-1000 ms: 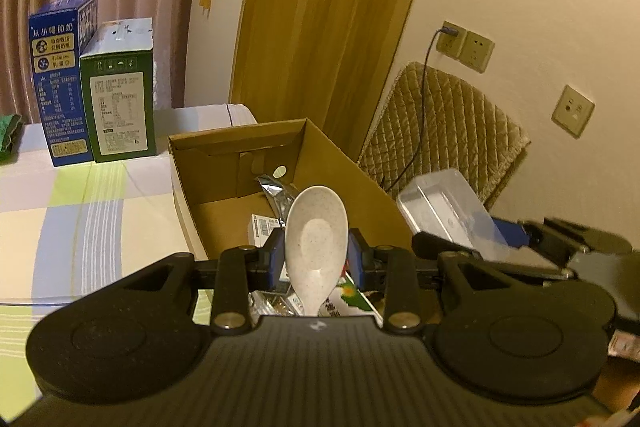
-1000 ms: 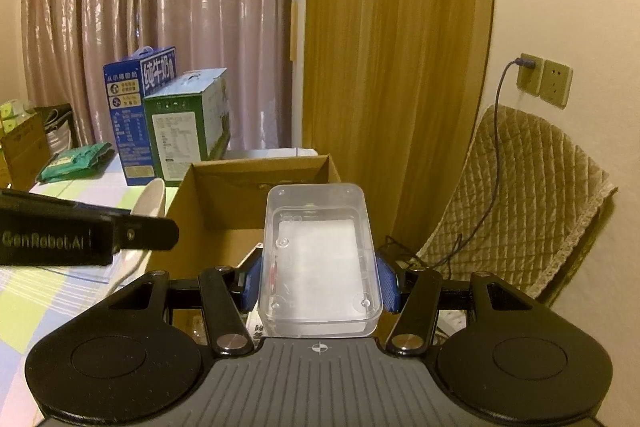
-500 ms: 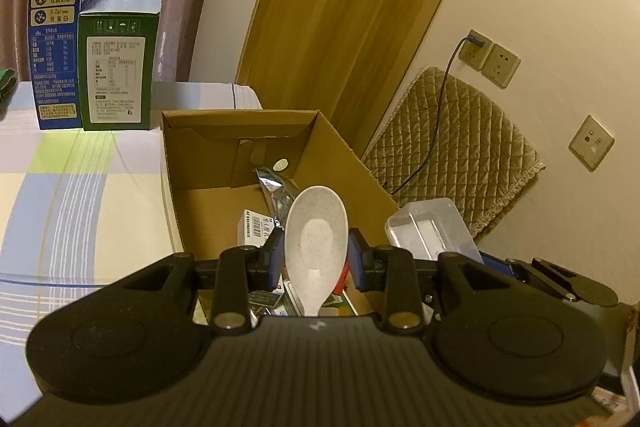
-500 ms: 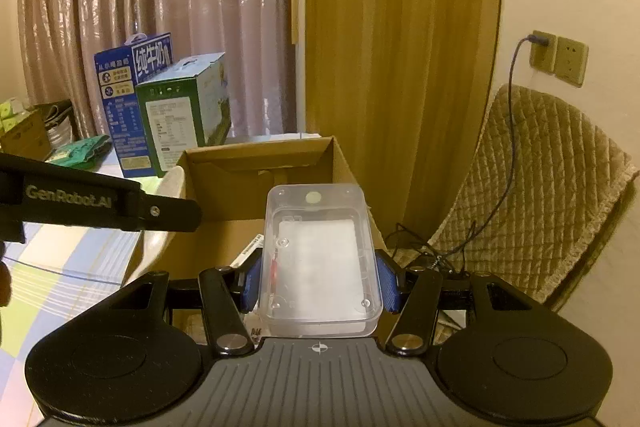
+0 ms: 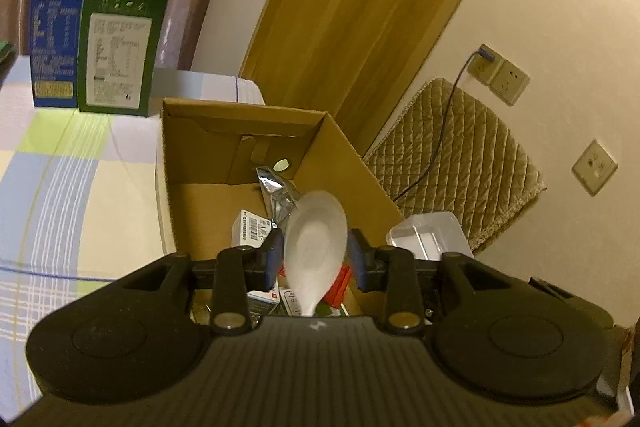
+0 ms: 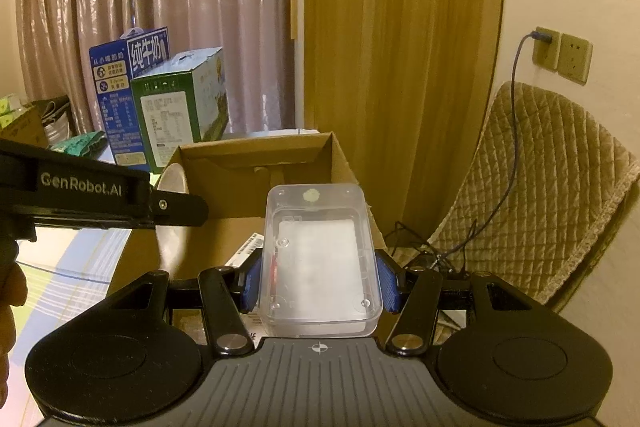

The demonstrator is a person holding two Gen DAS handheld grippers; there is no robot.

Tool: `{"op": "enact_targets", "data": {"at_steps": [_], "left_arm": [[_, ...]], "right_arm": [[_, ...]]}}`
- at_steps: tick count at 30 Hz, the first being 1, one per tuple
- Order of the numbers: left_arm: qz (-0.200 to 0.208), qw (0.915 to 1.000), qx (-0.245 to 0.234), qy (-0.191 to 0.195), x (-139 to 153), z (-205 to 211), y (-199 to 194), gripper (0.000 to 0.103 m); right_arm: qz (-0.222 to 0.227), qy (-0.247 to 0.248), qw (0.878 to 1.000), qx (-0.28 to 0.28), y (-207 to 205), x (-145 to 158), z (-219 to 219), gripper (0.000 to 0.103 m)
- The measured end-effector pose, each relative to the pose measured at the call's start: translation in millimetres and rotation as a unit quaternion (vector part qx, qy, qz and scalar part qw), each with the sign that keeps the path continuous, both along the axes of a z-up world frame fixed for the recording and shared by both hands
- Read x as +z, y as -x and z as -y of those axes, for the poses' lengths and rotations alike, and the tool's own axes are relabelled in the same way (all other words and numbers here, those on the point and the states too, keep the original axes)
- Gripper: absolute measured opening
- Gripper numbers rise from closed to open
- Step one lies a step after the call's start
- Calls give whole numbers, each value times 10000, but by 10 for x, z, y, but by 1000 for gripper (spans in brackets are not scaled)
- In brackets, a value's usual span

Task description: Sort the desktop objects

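Change since earlier frame: the left gripper [image 5: 314, 259] has come lower over the cardboard box [image 5: 182, 187] and rolled, so the room now looks tilted; the white spoon [image 5: 316, 243] has gone from sharp to blurred between its pads.
Left gripper: jaws opening, with gaps showing between the blue pads [image 5: 272, 259] and the spoon bowl; the spoon is released and blurred, over the box's near end.
Right gripper [image 6: 318, 281]: clenched on a clear plastic box [image 6: 318, 259], its blue pads pressed against both long sides, held above the cardboard box's near right corner.
Cardboard box: open-topped, at the right edge of the desk [image 5: 60, 187], which has a checked cloth; inside lie a silver foil packet [image 5: 276, 191], a barcoded white pack [image 5: 252, 229] and red packaging [image 5: 340, 283].
Desk, far edge: a blue milk carton [image 5: 56, 19] and a green carton [image 5: 120, 43] stand touching, side by side.
Beyond the desk: quilted cushion [image 5: 452, 163] against the wall, under a socket with a cable [image 5: 486, 57].
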State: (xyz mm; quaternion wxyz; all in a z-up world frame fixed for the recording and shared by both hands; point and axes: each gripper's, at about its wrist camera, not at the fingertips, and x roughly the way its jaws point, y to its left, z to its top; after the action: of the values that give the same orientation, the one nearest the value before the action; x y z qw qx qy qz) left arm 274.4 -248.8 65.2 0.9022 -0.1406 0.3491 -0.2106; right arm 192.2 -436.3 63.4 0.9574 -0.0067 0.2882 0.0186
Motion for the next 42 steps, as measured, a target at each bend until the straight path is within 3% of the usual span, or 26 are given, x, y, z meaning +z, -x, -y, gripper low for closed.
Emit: {"op": "enact_targets", "data": {"at_steps": [8,18,21,23,26,31,42], "left_arm": [[100,9997,92,-202,18,-278,88,35],[302,9972,98,-674,53,-547,363,44],[314,9970,88,-705,35,-602,433,61],[315,9965,101,-763,12,-627,490,74],[336,9955,160,-871,-26,-670,590,91],[411,9941,232,-979,-56,-733,811,102],[503,9918,470,-1077,69,-813,1413,102]], "right_arm": [[14,-77,10000,31,-32,22,-28,53],[-15,-368,9992,158,-40,78,-133,53],[29,-879,9958,262,-61,114,-98,54],[34,-1025,9945,199,-80,142,-76,74],[137,-1011,9948,77,-14,183,-47,77],[36,-1012,9948,-90,202,158,19,79],[-144,-1114,9933,-277,913,213,71,91]]}}
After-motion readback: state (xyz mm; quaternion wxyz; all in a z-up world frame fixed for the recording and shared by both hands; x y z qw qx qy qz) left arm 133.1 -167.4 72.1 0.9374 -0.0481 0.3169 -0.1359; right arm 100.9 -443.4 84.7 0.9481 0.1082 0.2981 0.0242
